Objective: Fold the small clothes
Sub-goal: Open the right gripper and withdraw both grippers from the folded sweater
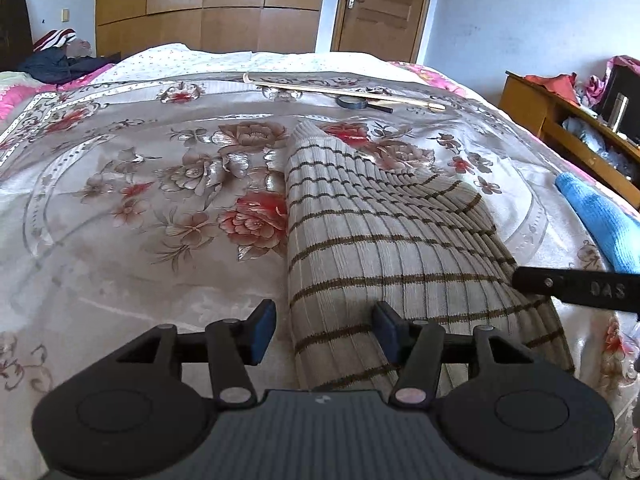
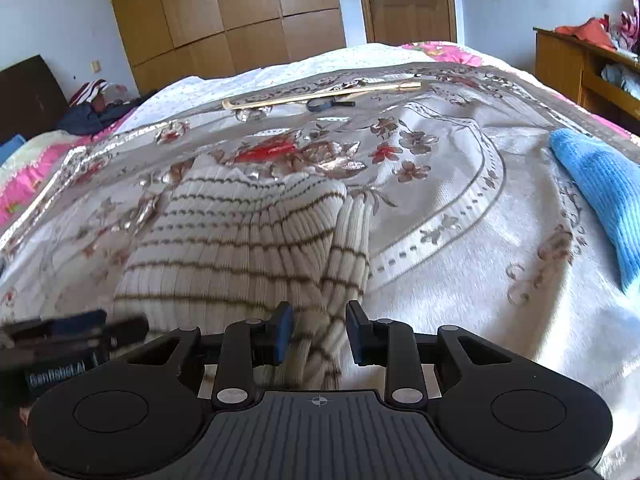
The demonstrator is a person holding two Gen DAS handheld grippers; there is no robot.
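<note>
Jaws of both grippers apart over striped knit garment [image 1: 384, 240] on floral bedspread [image 1: 140, 200], "GenRobot.AI" label [image 2: 56, 376] on left gripper [image 1: 325, 332], right gripper [image 2: 318, 332].

A striped ribbed sweater [image 1: 384, 240] lies on a floral bedspread [image 1: 140, 200], its near edge between the left gripper's [image 1: 326, 330] open jaws.

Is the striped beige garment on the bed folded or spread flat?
Folded, at least partly. On the striped garment, one ribbed layer lies turned over another, its stripes running a different way.
</note>
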